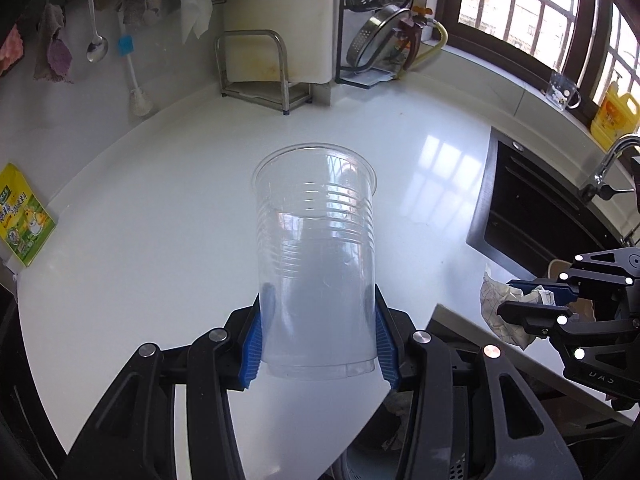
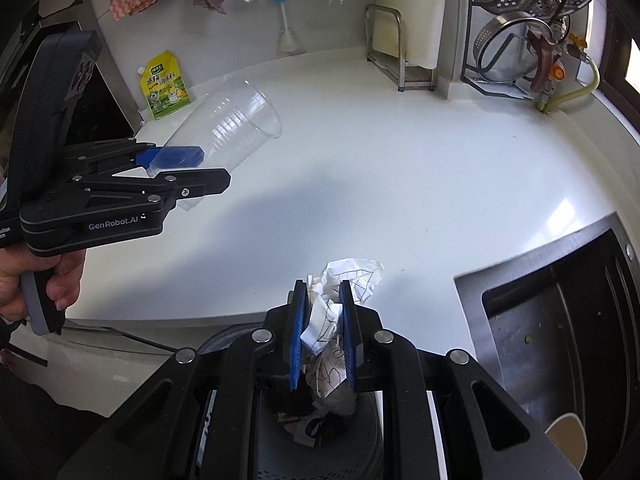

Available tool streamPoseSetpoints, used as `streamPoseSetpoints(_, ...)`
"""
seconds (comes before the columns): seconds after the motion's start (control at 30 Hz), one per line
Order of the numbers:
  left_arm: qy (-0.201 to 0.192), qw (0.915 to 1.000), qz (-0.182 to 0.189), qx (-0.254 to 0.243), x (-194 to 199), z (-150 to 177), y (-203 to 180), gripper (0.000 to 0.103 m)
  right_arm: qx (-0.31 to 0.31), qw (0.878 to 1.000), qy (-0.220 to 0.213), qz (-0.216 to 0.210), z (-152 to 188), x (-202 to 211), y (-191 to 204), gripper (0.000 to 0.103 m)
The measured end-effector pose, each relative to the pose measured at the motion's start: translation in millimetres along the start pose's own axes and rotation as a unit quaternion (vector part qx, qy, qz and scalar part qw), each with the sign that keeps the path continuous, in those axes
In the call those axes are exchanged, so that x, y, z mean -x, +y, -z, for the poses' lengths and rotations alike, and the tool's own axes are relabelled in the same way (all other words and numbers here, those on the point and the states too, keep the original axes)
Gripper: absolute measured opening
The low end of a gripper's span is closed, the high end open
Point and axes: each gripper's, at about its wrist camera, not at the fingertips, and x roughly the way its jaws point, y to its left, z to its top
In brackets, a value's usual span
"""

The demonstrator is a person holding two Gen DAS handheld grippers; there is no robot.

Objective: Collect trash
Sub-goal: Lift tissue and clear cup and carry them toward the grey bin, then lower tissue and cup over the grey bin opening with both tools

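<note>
My left gripper (image 1: 316,344) is shut on a clear ribbed plastic cup (image 1: 316,256) by its base and holds it above the white counter (image 1: 160,220). The same cup (image 2: 236,120) and left gripper (image 2: 188,172) show at the left of the right wrist view. My right gripper (image 2: 324,328) is shut on a crumpled white paper with dark lines (image 2: 344,280) at the counter's front edge, above a grey trash bin (image 2: 360,448) holding scraps. That paper (image 1: 504,304) and right gripper (image 1: 524,300) also show at the right of the left wrist view.
A yellow-green pouch (image 2: 164,84) leans at the back left. A black sink (image 2: 560,328) lies to the right, with a faucet (image 1: 608,164) and yellow bottle (image 1: 612,116). A cutting board rack (image 1: 260,68) and a pot rack (image 2: 528,40) stand at the back wall.
</note>
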Motion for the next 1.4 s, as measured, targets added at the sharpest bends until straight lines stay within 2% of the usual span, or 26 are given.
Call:
streamPoseSetpoints(0.27,0.014,0.9995,0.023,-0.015,3,22,-24,0.045,-0.018,1.000,0.013,0.000,29,5,-3,0.016)
streamPoseSetpoints(0.8,0.042,0.9971,0.041,-0.048,4,62,-51,0.045,-0.046,0.998,0.037,0.007,73,9,-4,0.017)
streamPoseSetpoints(1.4,0.101,0.9874,0.081,-0.091,-13,95,-69,0.045,-0.047,0.996,0.078,0.005,105,-4,6,0.017)
